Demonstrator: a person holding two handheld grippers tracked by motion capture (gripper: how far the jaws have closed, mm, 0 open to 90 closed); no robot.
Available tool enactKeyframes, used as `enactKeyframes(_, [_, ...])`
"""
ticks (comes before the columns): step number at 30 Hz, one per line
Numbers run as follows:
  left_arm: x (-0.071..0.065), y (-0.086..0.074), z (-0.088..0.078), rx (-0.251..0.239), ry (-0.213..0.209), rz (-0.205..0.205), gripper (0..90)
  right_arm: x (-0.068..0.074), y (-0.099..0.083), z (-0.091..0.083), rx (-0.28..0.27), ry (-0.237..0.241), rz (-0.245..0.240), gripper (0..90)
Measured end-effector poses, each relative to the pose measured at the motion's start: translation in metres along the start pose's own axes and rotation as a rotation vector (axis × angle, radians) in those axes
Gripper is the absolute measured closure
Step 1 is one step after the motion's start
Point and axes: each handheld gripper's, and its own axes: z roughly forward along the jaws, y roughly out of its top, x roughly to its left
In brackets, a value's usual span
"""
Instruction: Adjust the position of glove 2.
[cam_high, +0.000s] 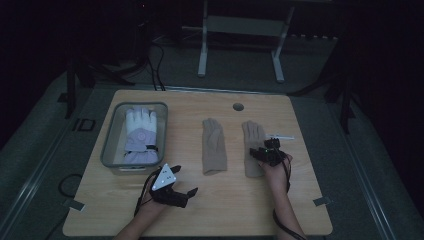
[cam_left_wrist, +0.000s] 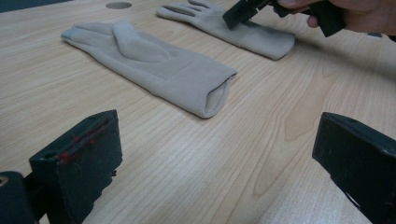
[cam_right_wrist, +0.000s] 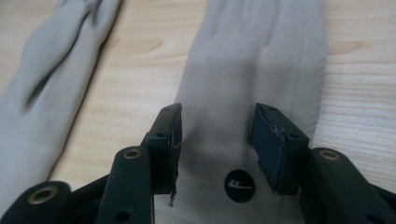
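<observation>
The right-hand beige glove (cam_right_wrist: 252, 60) lies flat on the bench (cam_high: 220, 210), and the right gripper (cam_right_wrist: 217, 140) hangs over its cuff, jaws spread astride the fabric, not pinching. Next they must drop and close. The left gripper (cam_left_wrist: 210, 163) rests open. 1 matching glove (cam_high: 214, 146) lies beside; a tray (cam_high: 111, 145) holds lilac gloves (cam_high: 140, 135).

Free tabletop (cam_high: 225, 200) spans the lower centre of the high view, between the left gripper (cam_high: 172, 187) and right gripper (cam_high: 269, 152). Obstacles: the grey bin (cam_high: 112, 145) at left, two beige gloves (cam_high: 214, 145) at centre. A narrow clear lane separates the gloves.
</observation>
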Motion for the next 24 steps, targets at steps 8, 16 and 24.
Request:
enactKeyframes(8, [0.001,0.000,0.000,0.003,-0.003,-0.004,1.7,-0.010,0.005,-0.009,-0.013,-0.020,-0.214,48.7])
enactKeyframes(16, [0.001,0.000,0.000,0.004,-0.004,-0.004,1.6,-0.017,0.008,-0.004,-0.047,0.023,-0.315,46.9])
enactKeyframes(24, [0.000,0.000,0.000,0.003,-0.008,-0.001,1.7,-0.017,0.003,0.010,-0.028,0.023,-0.356,50.0])
